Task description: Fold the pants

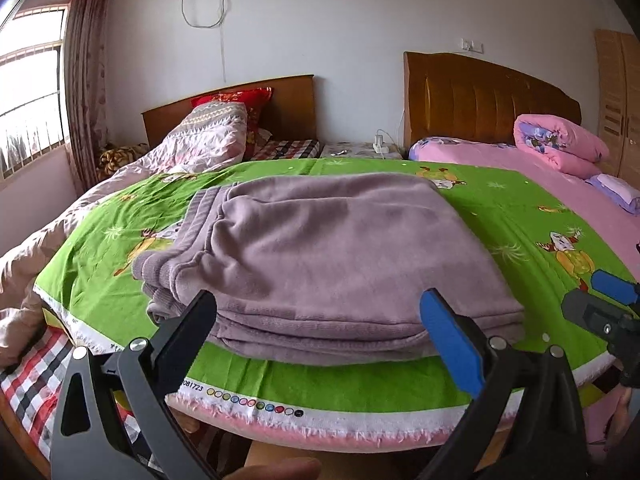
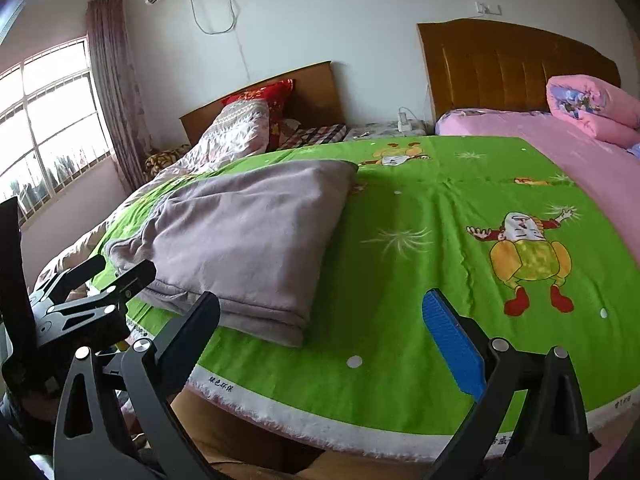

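The mauve pants point(image 1: 320, 256) lie folded in a thick stack on the green cartoon-print sheet point(image 1: 516, 208), waistband to the left. My left gripper point(image 1: 320, 320) is open and empty, its fingers spread just in front of the stack's near edge. My right gripper point(image 2: 324, 328) is open and empty, over the sheet point(image 2: 420, 240) to the right of the pants point(image 2: 244, 232). The right gripper shows at the right edge of the left wrist view point(image 1: 600, 300). The left gripper shows at the left edge of the right wrist view point(image 2: 88, 292).
A pink rolled quilt point(image 1: 560, 144) lies by the brown headboard point(image 1: 488, 96) at back right. A second bed with a patterned quilt point(image 1: 192, 148) and red pillow point(image 1: 240, 98) stands to the left by the window. The bed's front edge point(image 1: 320, 432) is just below my grippers.
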Demonstrator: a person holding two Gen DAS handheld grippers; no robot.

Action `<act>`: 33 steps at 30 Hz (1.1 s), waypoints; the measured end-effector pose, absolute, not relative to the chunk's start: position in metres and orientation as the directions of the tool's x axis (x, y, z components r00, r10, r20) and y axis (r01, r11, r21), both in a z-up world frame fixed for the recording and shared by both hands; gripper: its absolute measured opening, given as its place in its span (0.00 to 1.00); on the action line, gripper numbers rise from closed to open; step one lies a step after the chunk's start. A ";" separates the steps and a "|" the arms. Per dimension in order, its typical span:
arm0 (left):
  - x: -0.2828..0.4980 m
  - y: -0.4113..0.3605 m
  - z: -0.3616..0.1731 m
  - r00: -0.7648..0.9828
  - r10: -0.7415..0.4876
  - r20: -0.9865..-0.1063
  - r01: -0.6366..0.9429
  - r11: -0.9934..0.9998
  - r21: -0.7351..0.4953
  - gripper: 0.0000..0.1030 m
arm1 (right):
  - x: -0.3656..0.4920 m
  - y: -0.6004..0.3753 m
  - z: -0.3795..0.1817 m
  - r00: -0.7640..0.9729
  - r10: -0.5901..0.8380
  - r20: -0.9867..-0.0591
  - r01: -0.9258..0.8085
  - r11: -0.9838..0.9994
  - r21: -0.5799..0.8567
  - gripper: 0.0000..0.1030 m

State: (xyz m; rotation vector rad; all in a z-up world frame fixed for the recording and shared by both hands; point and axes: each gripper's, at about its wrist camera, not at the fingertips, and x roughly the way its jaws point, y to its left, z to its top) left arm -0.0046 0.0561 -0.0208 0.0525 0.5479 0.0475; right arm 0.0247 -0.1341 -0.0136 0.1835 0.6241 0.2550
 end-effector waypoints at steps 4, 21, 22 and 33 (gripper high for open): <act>-0.002 0.061 -0.024 0.841 0.061 -0.538 -0.042 0.998 0.047 0.99 | 0.024 -0.133 -0.013 0.779 0.292 -0.554 -0.184 0.952 0.244 0.96; 0.004 0.068 -0.032 0.823 0.080 -0.562 -0.074 0.997 0.033 0.99 | 0.025 -0.132 -0.016 0.766 0.299 -0.569 -0.184 0.950 0.251 0.96; 0.004 0.069 -0.032 0.821 0.082 -0.565 -0.077 0.997 0.033 0.99 | 0.025 -0.132 -0.016 0.766 0.299 -0.570 -0.184 0.950 0.251 0.96; 0.006 0.073 -0.034 0.815 0.082 -0.573 -0.081 0.996 0.027 0.99 | 0.026 -0.133 -0.017 0.763 0.302 -0.571 -0.188 0.949 0.252 0.96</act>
